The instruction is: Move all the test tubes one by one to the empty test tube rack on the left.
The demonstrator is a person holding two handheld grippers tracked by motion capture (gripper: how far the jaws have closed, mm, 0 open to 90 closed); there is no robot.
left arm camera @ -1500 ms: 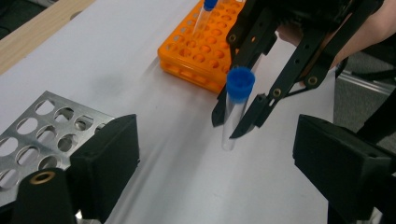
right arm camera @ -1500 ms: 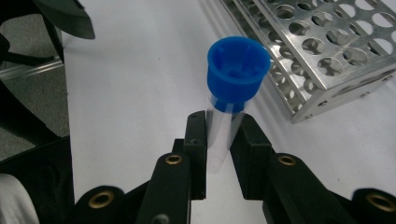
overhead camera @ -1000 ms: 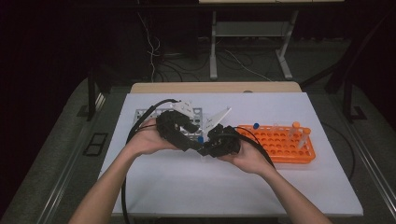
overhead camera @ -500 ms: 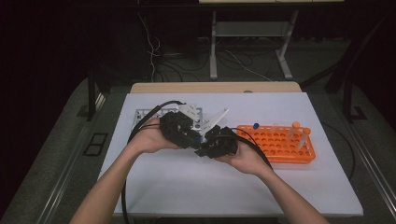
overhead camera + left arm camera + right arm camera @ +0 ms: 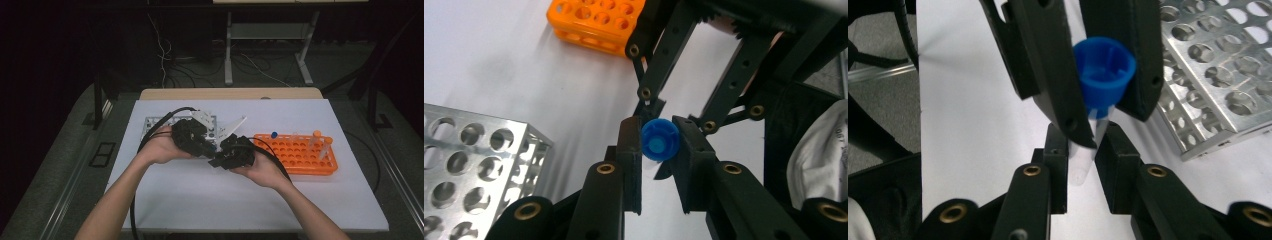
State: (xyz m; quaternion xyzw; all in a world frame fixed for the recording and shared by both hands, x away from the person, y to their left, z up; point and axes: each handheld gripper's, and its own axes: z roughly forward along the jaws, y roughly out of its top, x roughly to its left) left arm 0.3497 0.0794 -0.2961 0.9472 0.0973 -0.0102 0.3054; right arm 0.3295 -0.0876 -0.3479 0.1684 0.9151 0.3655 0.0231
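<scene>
- The left claw (image 5: 656, 150) is clamped on the blue cap (image 5: 660, 139) of a small clear tube; its jaws have just been closing, and the cap now sits pinched between both pads.
- Compared with a second ago, when the high view showed the left claw spread more widely beside the right one, the two now meet tip to tip over the middle of the desk (image 5: 200, 200).
- The right claw (image 5: 1083, 150) grips the clear tube (image 5: 1083, 160) by its lower body, narrow and firm, directly below the left claw's pads, which hold the cap above it in the right gripper view.
- Both hands sit about where they were; the left hand (image 5: 162, 147) and right hand (image 5: 262, 170) cradle the claws close together.
- Just beyond the left claw stands the metal rack (image 5: 469, 165), to its side in the left gripper view.
- Farther off, past the right claw, lies the orange rack (image 5: 300, 157), with capped tubes (image 5: 320, 142) upright at its far end.
</scene>
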